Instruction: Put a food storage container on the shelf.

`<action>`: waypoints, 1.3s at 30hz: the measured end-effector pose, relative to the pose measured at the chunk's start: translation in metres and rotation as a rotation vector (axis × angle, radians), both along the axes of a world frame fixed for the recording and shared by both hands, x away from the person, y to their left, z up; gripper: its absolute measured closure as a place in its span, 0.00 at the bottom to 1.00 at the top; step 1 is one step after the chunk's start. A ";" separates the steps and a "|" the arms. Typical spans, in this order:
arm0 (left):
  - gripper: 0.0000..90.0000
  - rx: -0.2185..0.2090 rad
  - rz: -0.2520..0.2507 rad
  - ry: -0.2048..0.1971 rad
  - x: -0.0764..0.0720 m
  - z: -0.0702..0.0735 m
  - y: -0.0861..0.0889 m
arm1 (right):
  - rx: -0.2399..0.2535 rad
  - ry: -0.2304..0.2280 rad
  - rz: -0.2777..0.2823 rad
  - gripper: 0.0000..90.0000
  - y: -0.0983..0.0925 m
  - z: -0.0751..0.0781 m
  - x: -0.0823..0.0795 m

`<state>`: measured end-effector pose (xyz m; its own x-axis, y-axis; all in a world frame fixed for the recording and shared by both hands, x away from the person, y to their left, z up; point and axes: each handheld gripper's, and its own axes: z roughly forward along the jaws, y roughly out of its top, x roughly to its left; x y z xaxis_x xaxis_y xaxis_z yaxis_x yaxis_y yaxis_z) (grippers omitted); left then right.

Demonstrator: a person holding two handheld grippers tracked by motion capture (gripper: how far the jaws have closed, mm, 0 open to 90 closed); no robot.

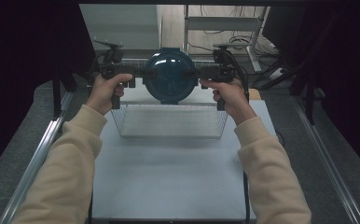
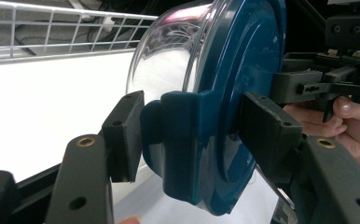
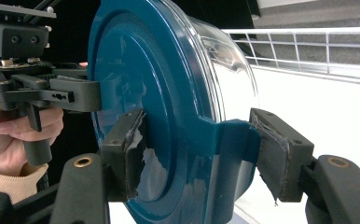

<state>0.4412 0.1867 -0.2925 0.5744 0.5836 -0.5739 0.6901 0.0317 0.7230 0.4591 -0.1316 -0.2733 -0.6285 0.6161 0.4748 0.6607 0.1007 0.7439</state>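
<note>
1. Dark curtains are hanging on both sides of the white table [image 1: 169,177], and desk legs and loose cables are showing on the floor beyond its far edge.
2. A person is holding a round container with a blue lid [image 1: 170,77] in the air, tipped on its side so the lid is facing the camera, above the far end of a wire basket [image 1: 169,122] that is sitting on the table.
3. The left gripper [image 1: 138,73] is clamping the lid's side tab between its pads – the left gripper view shows one pad pressing the tab [image 2: 178,140] and the other pressing the lid face.
4. The right gripper [image 1: 204,73] is doing the same on the opposite tab [image 3: 229,149], so both pairs of jaws are closed on the container's rim.
5. The clear bowl [image 2: 169,60] of the container is pointing away from the person, toward the table.
6. Risk, as I judge it: each grip is resting on a small tab only, and the right pad's facing [image 3: 138,154] is looking torn – if either hand is twisting or drifting apart from the other, the container could be slipping out and dropping.
7. The basket's wire wall [image 3: 308,46] is standing just below and behind, so a low pass could be catching the rim on it.
</note>
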 end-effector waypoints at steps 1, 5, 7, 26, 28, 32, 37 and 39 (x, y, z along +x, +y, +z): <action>0.47 -0.001 0.001 0.004 0.001 -0.001 0.000 | 0.004 0.007 -0.004 0.42 0.000 -0.002 0.002; 0.47 -0.002 -0.007 0.033 0.009 -0.008 -0.001 | 0.004 0.025 -0.010 0.42 -0.001 -0.007 0.007; 0.47 0.001 -0.008 0.039 0.012 -0.011 -0.001 | 0.004 0.044 -0.014 0.42 -0.002 -0.011 0.011; 0.42 -0.127 0.075 0.203 0.050 -0.037 0.001 | 0.038 0.208 -0.111 0.38 0.004 -0.024 0.048; 0.41 -0.135 0.084 0.217 0.053 -0.039 0.001 | 0.059 0.228 -0.126 0.38 0.003 -0.028 0.053; 0.40 -0.152 0.104 0.237 0.057 -0.043 -0.001 | 0.100 0.261 -0.153 0.38 0.002 -0.036 0.060; 0.40 -0.159 0.113 0.239 0.060 -0.046 -0.002 | 0.142 0.293 -0.167 0.37 -0.001 -0.044 0.064; 0.40 -0.164 0.115 0.233 0.059 -0.046 -0.002 | 0.143 0.282 -0.168 0.37 -0.001 -0.045 0.063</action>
